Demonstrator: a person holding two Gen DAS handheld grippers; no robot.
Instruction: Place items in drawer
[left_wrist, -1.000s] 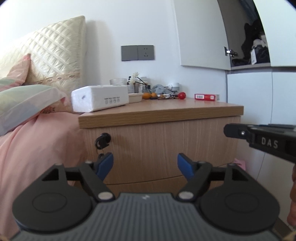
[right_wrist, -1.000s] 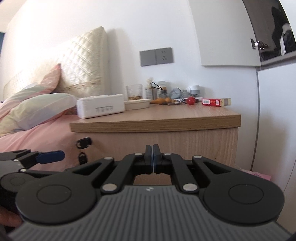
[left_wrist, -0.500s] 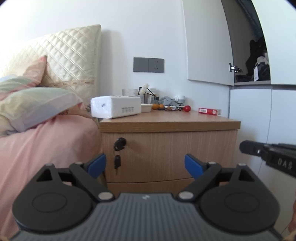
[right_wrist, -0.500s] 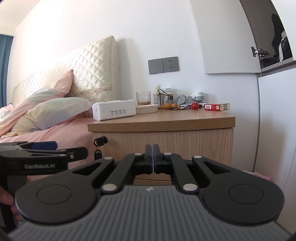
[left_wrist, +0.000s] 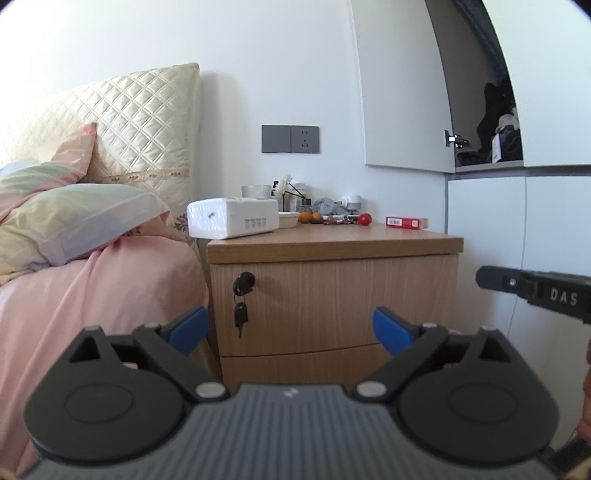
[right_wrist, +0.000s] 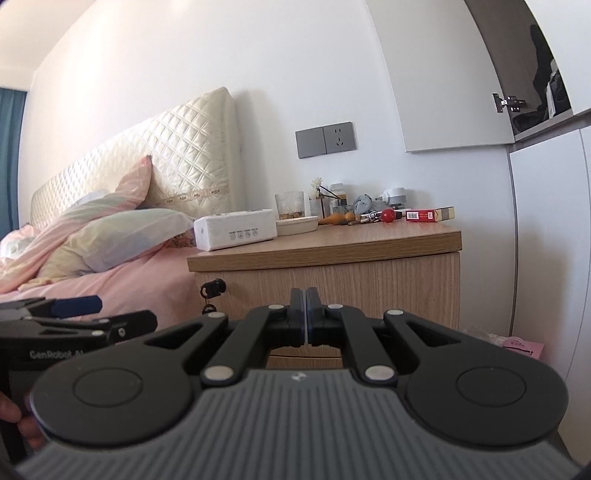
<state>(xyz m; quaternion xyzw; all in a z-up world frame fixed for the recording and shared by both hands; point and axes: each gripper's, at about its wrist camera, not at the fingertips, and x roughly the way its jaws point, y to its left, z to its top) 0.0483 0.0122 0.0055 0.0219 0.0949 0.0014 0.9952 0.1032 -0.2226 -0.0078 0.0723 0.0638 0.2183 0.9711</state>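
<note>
1. Left wrist view: task not begun. Drawer (left_wrist: 332, 295) front is flush w/ the bedside cabinet, so it looks closed; key (left_wrist: 241, 316) hangs from its lock (left_wrist: 243, 281).
2. Items sit on the worktop (left_wrist: 332, 242): white tissue pack (left_wrist: 232, 218), red box (left_wrist: 406, 223), red ball (left_wrist: 365, 219), oranges (left_wrist: 309, 217), dish (left_wrist: 288, 219), glass (left_wrist: 256, 191).
3. Left gripper (left_wrist: 290, 330): jaws wide apart, nothing between, short of the cabinet.
4. Right gripper (right_wrist: 307, 317): jaws pressed together, nothing held, also short of it.
5. Left to do: open drawer, move items in, prob. close it.
6. Materials: cabinet is light wood grain, flat slab top, slightly bowed front. Tissue pack is soft, blocky, crinkly wrap. Red box is stiff card. Headboard (left_wrist: 140, 125) is quilted, shiny cream; bedding (left_wrist: 92, 295) is pink cloth.
</note>
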